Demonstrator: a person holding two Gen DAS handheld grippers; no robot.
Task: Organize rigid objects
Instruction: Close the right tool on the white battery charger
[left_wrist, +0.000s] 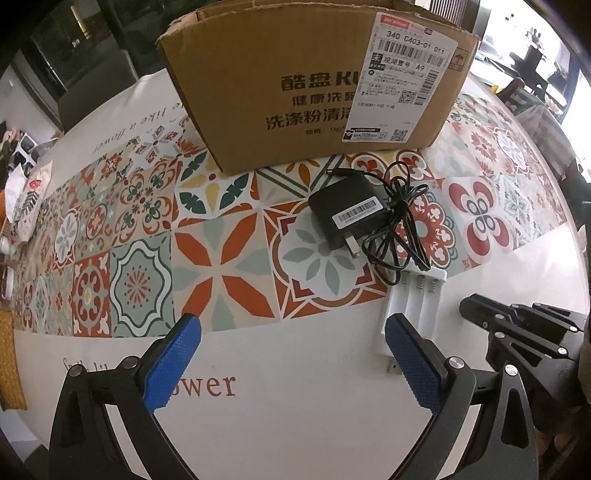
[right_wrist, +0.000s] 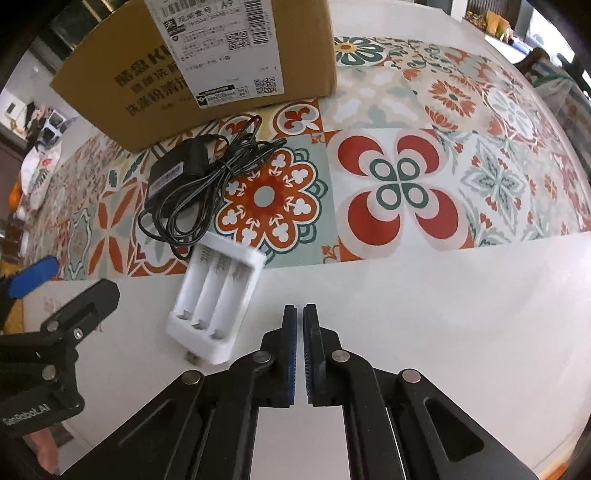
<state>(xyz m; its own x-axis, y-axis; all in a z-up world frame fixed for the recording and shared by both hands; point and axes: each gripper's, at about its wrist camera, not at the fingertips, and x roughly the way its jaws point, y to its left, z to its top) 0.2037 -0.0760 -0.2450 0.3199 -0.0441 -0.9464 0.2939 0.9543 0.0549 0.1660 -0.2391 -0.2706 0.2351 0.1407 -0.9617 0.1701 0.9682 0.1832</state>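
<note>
A black power adapter (left_wrist: 345, 211) with a tangled black cable (left_wrist: 400, 225) lies on the patterned tablecloth in front of an open cardboard box (left_wrist: 314, 92). A white battery charger (left_wrist: 413, 306) with three empty slots lies just nearer, partly behind my left gripper's right finger. My left gripper (left_wrist: 293, 330) is open and empty, above the table short of the charger. In the right wrist view the adapter (right_wrist: 173, 173), charger (right_wrist: 214, 302) and box (right_wrist: 207, 66) show at the left. My right gripper (right_wrist: 300, 314) is shut and empty, to the right of the charger.
The table (left_wrist: 295, 406) is round, with a white rim and tiled pattern. Bags and clutter (left_wrist: 26, 199) sit at its far left edge. Chairs and furniture (left_wrist: 532, 92) stand beyond the right side. My right gripper's black frame (left_wrist: 517, 332) shows at the right of the left wrist view.
</note>
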